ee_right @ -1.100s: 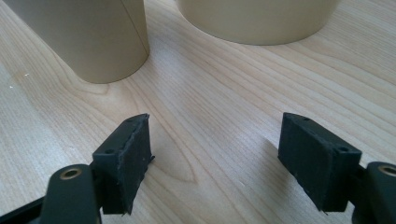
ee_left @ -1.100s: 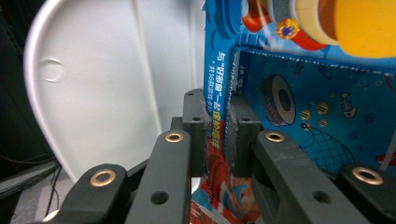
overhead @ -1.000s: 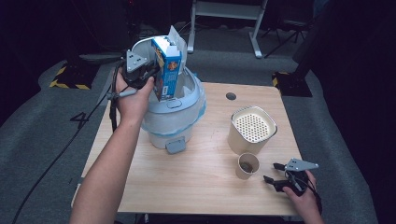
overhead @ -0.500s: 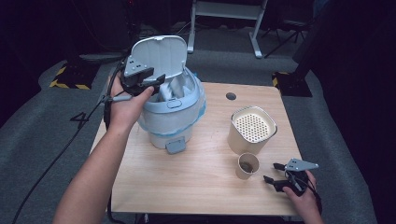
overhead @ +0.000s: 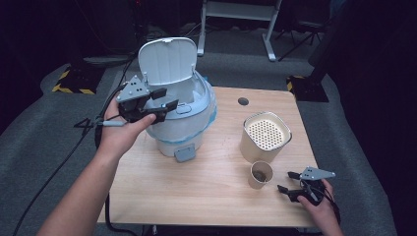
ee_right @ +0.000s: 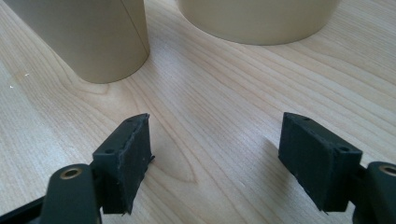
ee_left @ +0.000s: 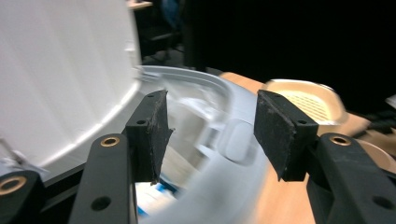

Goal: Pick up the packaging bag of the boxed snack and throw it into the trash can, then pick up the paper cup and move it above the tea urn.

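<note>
- Wooden table [overhead: 196, 196], grey carpet around it, dark room behind.
- Nearest, at the table's near right corner: right gripper [overhead: 290, 182] held low in the right hand [overhead: 322, 209], jaws spread wide, nothing between them. Right gripper view shows bare wood [ee_right: 210, 112] between the pads.
- Just beyond its jaws: small cup [overhead: 259, 175], upright, something dark inside, can't tell what. Cup [ee_right: 93, 37] and the bigger tub [ee_right: 261, 18] both apart from the jaws.
- Behind the cup, close beside it: beige tub [overhead: 265, 136] with perforated top, upright.
- Left side: left arm reaches in, left hand [overhead: 123, 132] holds left gripper [overhead: 166, 100] at the left edge of the bin's rim.
- Left gripper jaws wide apart, empty; left gripper view looks over the rim [ee_left: 219, 154] into the bin, blurred; something blue and white low inside.
- Centre-left: white bin [overhead: 184, 123], blue liner edge around its body, lid [overhead: 167, 59] standing open.
- Farther: dark round spot [overhead: 243, 101] near the far table edge.
- Farthest: white frame legs [overhead: 236, 19] on the floor.
</note>
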`<state>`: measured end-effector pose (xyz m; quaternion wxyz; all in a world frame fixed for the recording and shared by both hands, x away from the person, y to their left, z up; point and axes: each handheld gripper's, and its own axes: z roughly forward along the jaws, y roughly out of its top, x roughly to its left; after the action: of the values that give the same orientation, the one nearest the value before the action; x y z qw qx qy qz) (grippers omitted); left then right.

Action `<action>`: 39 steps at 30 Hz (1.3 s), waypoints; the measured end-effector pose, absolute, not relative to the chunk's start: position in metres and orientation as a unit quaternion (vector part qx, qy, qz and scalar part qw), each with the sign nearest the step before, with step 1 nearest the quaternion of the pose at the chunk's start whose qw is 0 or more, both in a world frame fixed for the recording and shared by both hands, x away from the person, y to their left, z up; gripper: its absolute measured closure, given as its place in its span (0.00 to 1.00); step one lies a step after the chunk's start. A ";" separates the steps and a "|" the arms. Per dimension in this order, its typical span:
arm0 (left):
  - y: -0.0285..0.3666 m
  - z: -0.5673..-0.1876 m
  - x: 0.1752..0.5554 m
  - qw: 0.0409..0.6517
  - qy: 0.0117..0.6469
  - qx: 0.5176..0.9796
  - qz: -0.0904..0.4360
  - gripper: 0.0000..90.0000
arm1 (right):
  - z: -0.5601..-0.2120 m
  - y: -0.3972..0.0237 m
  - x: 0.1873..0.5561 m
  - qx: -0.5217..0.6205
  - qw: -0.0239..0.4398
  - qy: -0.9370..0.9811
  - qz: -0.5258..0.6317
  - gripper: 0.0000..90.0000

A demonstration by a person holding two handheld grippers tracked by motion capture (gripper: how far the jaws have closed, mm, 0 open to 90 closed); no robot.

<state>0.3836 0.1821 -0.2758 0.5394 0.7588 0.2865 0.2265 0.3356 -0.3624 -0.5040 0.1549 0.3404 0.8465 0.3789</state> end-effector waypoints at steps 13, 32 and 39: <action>0.190 -0.307 0.340 0.551 0.224 0.787 0.167 0.47 | -0.504 -0.360 0.331 0.370 0.167 0.838 0.365 0.18; 0.192 -0.406 0.322 0.507 0.232 0.822 0.115 0.42 | -0.489 -0.345 0.320 0.315 0.120 0.876 0.346 0.37; 0.195 -0.432 0.325 0.479 0.249 0.837 0.094 0.42 | -0.488 -0.342 0.318 0.302 0.121 0.877 0.354 0.36</action>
<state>0.3247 0.1949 -0.4319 0.4787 0.8366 0.2492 0.0942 0.3178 -0.3417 -0.4883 0.1209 0.3022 0.8768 0.3539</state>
